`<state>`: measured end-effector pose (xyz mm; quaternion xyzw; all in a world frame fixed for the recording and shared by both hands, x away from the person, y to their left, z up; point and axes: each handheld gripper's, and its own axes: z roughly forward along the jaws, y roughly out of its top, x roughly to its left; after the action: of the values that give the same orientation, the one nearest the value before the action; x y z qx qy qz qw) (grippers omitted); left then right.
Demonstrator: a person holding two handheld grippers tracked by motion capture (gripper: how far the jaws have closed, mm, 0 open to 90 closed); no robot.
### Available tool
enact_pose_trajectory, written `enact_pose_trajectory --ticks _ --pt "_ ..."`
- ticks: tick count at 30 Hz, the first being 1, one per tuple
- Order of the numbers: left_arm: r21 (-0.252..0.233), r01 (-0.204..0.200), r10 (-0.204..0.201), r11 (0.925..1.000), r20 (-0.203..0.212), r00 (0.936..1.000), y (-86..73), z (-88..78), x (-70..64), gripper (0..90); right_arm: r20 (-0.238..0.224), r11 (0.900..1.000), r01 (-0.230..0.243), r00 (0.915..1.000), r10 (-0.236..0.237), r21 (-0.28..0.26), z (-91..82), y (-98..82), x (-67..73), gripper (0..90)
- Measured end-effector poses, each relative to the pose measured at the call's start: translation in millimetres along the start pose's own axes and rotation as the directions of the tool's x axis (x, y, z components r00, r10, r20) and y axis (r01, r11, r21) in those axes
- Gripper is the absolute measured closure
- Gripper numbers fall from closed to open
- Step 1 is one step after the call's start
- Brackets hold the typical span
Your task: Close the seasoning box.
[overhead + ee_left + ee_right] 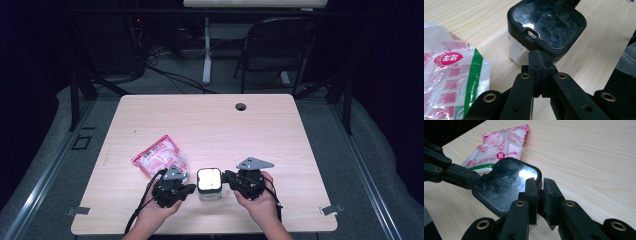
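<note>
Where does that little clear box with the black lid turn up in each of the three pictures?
High view: the box stands near the table's front edge, between the two grippers, its lid glaring white.
Left gripper view: top centre, just beyond the closed jaws.
Right gripper view: left of centre, with the jaws at its near corner.
Shared landmark: the red and white bag, lying on the table beside the box, seen at left in the left gripper view and at top left in the right gripper view.

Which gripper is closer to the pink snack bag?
The left. The left gripper sits right beside the pink snack bag, just below its near end. The right gripper is farther off, on the other side of the clear box with the black lid.
</note>
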<state>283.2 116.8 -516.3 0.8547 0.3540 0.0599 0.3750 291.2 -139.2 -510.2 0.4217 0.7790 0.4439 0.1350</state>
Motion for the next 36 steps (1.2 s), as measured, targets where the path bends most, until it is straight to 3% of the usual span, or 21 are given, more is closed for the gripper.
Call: enact_pose_trajectory --ticks 13,31,36 --pt "0.008 0.006 -0.006 0.9999 0.004 1.0000 -0.6 1.1 -0.8 89.7 0.004 1.000 -0.012 0.9999 0.012 -0.002 -0.6 -1.0 1.1 82.2" --pt "-0.038 0.015 -0.014 0.9992 0.020 0.9997 3.1 -5.5 -0.9 89.6 0.009 0.999 -0.041 0.9991 0.041 -0.012 -1.1 -2.6 0.9 82.3" --pt "-0.050 0.009 -0.008 0.9987 0.027 0.9996 6.4 -8.1 -1.7 89.3 0.018 0.999 -0.044 0.9989 0.044 -0.024 -1.3 -3.8 0.4 75.8"
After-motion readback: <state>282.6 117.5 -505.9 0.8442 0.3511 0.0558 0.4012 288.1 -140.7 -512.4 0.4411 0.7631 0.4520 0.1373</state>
